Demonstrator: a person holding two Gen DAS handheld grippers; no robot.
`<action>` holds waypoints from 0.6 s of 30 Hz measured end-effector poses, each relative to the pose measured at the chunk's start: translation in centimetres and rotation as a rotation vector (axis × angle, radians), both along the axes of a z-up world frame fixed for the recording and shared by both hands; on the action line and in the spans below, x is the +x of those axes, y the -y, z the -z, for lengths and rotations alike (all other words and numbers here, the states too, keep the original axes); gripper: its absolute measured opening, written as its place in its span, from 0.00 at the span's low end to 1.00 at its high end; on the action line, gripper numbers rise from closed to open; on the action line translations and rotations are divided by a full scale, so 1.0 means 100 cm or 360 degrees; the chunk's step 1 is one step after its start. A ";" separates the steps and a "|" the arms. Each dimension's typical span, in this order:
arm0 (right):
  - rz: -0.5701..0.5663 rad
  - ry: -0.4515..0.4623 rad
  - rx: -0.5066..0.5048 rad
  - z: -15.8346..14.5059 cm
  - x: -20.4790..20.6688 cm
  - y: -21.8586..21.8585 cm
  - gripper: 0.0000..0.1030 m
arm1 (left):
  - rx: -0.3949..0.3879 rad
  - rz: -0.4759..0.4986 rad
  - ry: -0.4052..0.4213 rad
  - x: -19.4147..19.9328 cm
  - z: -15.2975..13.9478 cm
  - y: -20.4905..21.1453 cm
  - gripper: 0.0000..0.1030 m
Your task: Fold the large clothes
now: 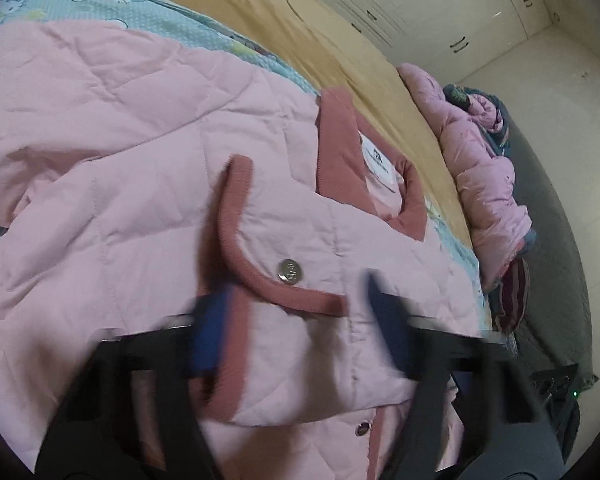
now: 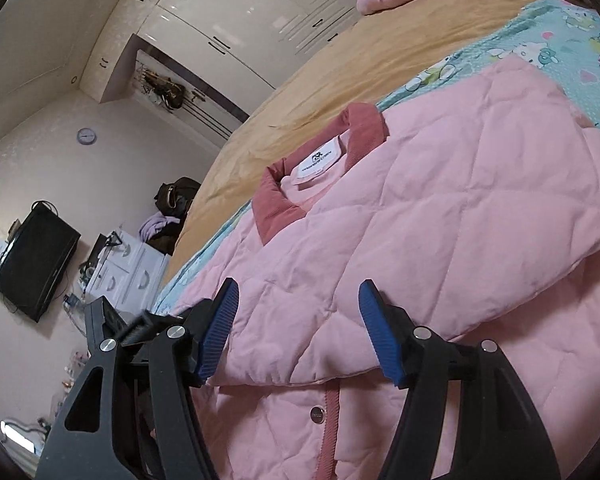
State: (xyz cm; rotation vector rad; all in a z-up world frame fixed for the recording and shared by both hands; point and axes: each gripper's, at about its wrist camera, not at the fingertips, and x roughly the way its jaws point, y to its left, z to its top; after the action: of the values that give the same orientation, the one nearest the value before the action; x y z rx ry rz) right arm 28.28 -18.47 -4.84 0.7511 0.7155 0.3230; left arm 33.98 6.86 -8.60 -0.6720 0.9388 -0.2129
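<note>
Pink quilted jacket (image 1: 140, 184) lies spread on the bed over a teal cartoon-print sheet (image 1: 204, 32), collar toward the tan blanket (image 1: 284, 40) further up the bed. Dusty-rose collar (image 2: 320, 168) with white neck label (image 2: 322, 158) reads sharp in right wrist view; blurred in left. Left wrist view only: cuff or flap with rose trim and a metal snap button (image 1: 289, 270) folded over the jacket front, second pink puffer garment (image 1: 480, 168) heaped at the far bed edge, grey bedding (image 1: 556, 240) beside it. Right wrist view only: wall clock (image 2: 87, 135), black TV (image 2: 34, 260), white drawer unit (image 2: 136, 268), front placket snap (image 2: 317, 415). White wardrobe (image 2: 236, 16) appears in both.

Left gripper (image 1: 296, 308) motion-blurred; fingers (image 1: 210, 332) look apart, jacket fabric between them, cannot tell if pinching. Right gripper (image 2: 298, 312) fingers (image 2: 220, 328) spread, jacket's folded edge between them, pads not pressing it.
</note>
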 end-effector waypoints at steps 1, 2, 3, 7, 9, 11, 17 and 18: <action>0.0003 -0.0003 -0.0013 0.001 0.001 0.000 0.60 | 0.0015 -0.0010 0.0015 0.000 0.000 -0.002 0.13; 0.0008 -0.0003 -0.0023 0.001 0.002 -0.001 0.60 | 0.0004 -0.0013 0.0048 -0.001 -0.002 -0.006 0.08; 0.0012 -0.0002 -0.0039 0.001 0.001 0.000 0.60 | -0.0008 -0.0019 0.0076 -0.003 -0.006 -0.008 0.07; 0.0048 0.0015 -0.0086 -0.004 0.000 0.002 0.60 | 0.0108 0.0001 0.0285 -0.014 -0.046 -0.002 0.06; 0.0076 0.0030 -0.0125 -0.007 -0.001 0.005 0.60 | 0.0129 0.0013 0.0379 -0.021 -0.065 0.000 0.06; 0.0101 0.0049 -0.0172 -0.012 0.000 0.007 0.60 | 0.0189 0.0010 0.0461 -0.028 -0.081 0.000 0.06; 0.0259 0.0032 -0.0445 -0.019 0.009 0.030 0.60 | 0.0272 -0.0029 0.0417 -0.025 -0.078 -0.011 0.06; 0.0284 -0.0006 -0.0481 -0.015 0.010 0.035 0.60 | 0.0260 -0.0031 0.0389 -0.023 -0.072 -0.013 0.06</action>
State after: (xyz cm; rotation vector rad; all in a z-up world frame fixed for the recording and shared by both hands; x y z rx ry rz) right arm 29.30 -22.00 -3.33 0.5235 0.6767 0.0484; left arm 31.72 8.11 -1.36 -0.4914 0.7063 -0.1937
